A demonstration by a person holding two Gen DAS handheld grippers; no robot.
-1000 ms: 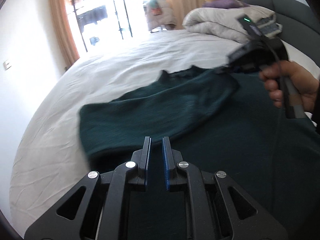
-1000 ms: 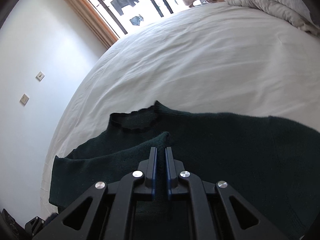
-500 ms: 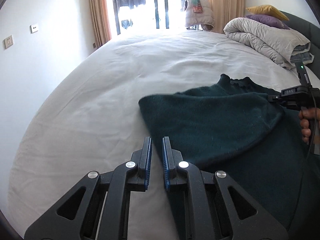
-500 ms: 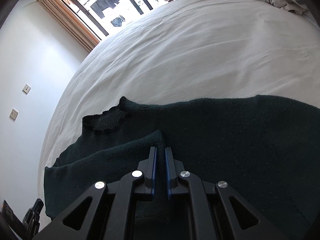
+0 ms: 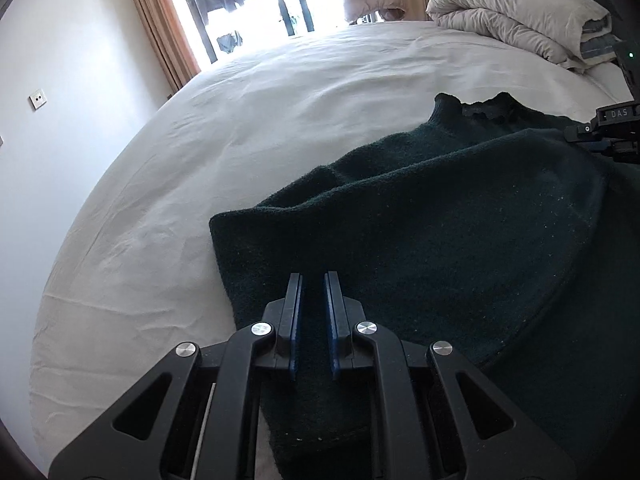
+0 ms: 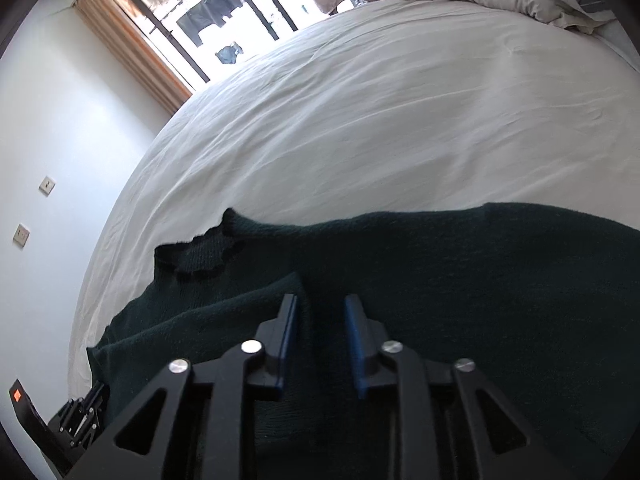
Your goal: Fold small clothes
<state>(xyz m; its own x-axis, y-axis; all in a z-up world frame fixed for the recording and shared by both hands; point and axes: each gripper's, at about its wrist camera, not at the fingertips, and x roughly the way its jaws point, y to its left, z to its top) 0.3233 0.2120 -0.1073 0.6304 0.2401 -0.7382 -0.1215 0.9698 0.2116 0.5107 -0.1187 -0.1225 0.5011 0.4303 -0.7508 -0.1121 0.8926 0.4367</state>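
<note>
A dark green sweater (image 5: 460, 240) lies on the white bed (image 5: 240, 128), its frilled collar (image 5: 480, 108) at the far end. One side is folded over the body. My left gripper (image 5: 313, 276) is shut on the sweater's near folded edge, and cloth fills the narrow gap between the pads. In the right wrist view my right gripper (image 6: 320, 298) hovers over the sweater (image 6: 460, 280) near the collar (image 6: 200, 254). Its jaws are opening, and the fold's corner lies loose by the left fingertip. The right gripper (image 5: 608, 132) also shows at the left view's right edge.
A rolled grey duvet (image 5: 520, 20) and pillows sit at the bed's far right. Curtains and a bright window (image 5: 240, 8) stand behind the bed. A white wall with sockets (image 5: 38, 99) runs along the left. White sheet (image 6: 380, 120) stretches beyond the sweater.
My left gripper swung left and then came down with the folded edge onto the bed. My right gripper's jaws parted and let the fold's corner go.
</note>
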